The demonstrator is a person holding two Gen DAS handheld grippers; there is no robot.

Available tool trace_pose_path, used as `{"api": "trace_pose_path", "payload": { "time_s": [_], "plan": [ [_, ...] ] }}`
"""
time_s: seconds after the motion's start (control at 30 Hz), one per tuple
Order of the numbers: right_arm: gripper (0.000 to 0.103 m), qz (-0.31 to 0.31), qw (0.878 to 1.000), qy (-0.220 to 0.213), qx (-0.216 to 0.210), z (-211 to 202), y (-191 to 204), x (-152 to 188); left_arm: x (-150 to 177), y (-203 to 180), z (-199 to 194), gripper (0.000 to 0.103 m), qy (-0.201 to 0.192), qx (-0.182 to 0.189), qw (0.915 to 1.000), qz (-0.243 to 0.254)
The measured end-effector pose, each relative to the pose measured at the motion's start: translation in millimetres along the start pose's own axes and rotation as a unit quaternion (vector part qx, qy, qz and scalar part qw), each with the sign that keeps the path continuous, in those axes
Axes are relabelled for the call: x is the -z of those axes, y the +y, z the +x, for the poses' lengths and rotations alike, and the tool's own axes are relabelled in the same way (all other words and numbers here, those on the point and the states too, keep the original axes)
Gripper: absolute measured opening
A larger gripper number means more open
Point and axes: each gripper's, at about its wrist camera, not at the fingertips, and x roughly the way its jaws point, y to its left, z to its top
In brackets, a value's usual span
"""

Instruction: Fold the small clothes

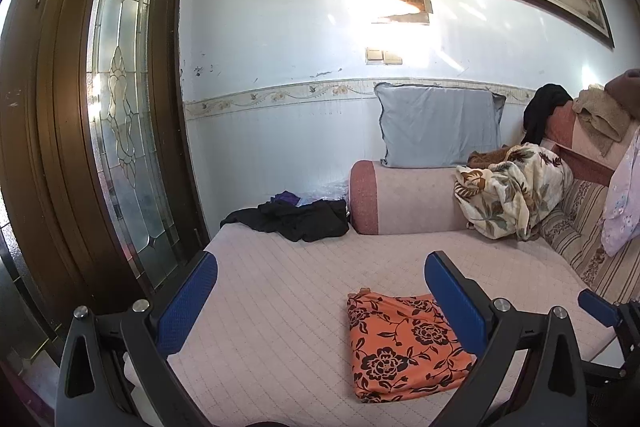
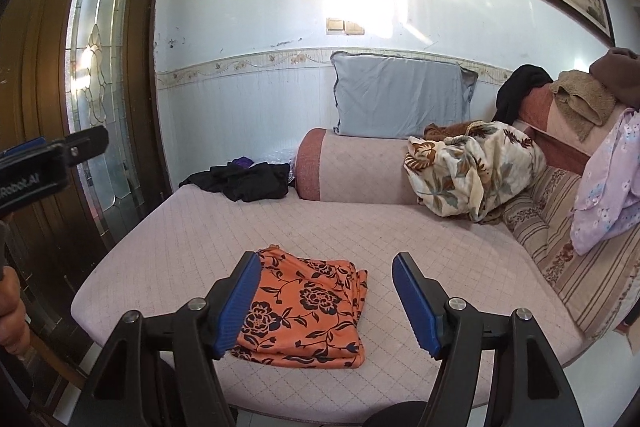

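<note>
An orange cloth with black flowers (image 1: pixel 404 343) lies folded into a flat rectangle on the pink quilted sofa seat (image 1: pixel 304 279). It also shows in the right wrist view (image 2: pixel 308 311). My left gripper (image 1: pixel 320 299) is open and empty, held above the seat to the left of the cloth. My right gripper (image 2: pixel 324 303) is open and empty, held above the cloth's near edge, not touching it. The right gripper's blue tip (image 1: pixel 596 305) shows at the right edge of the left wrist view. The left gripper's body (image 2: pixel 44 163) shows at the left of the right wrist view.
A heap of black clothes (image 1: pixel 296 217) lies at the seat's far left corner. A pink bolster (image 1: pixel 404 201) with a grey pillow (image 1: pixel 440 125) lines the back. A floral blanket (image 1: pixel 516 187) and more clothes pile at right. A glass-panelled door (image 1: pixel 120 115) stands left.
</note>
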Motion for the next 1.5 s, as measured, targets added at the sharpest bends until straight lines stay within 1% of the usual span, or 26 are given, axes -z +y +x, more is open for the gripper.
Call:
{"api": "trace_pose_path", "payload": {
  "time_s": [0.07, 0.17, 0.4, 0.8, 1.07, 1.3, 1.5],
  "plan": [
    [0.072, -0.005, 1.0, 0.0, -0.001, 0, 3, 0, -1, 3, -2, 0.103, -0.003, -0.006, 1.0, -0.002],
    [0.072, -0.009, 1.0, 0.0, -0.004, 1, 6, -1, -1, 5, 0, 0.103, 0.003, -0.016, 0.9999, -0.005],
    [0.072, 0.001, 1.0, 0.01, -0.018, 12, 10, -3, 2, 5, 10, 0.103, 0.022, -0.013, 0.9997, 0.002],
    [0.072, 0.005, 0.999, 0.015, -0.028, 30, 20, -11, -3, 6, 20, 0.103, 0.015, -0.015, 0.9998, 0.003],
    [0.072, 0.015, 0.999, 0.013, -0.029, 37, 16, -18, -4, 2, 26, 0.103, 0.016, -0.005, 0.9998, 0.011],
    [0.072, 0.016, 1.0, 0.009, -0.023, 38, 15, -20, -4, 2, 27, 0.103, 0.015, -0.005, 0.9998, 0.01],
    [0.072, 0.018, 1.0, 0.013, -0.022, 41, 16, -21, -3, 2, 31, 0.103, 0.017, -0.004, 0.9998, 0.012]
  ]
}}
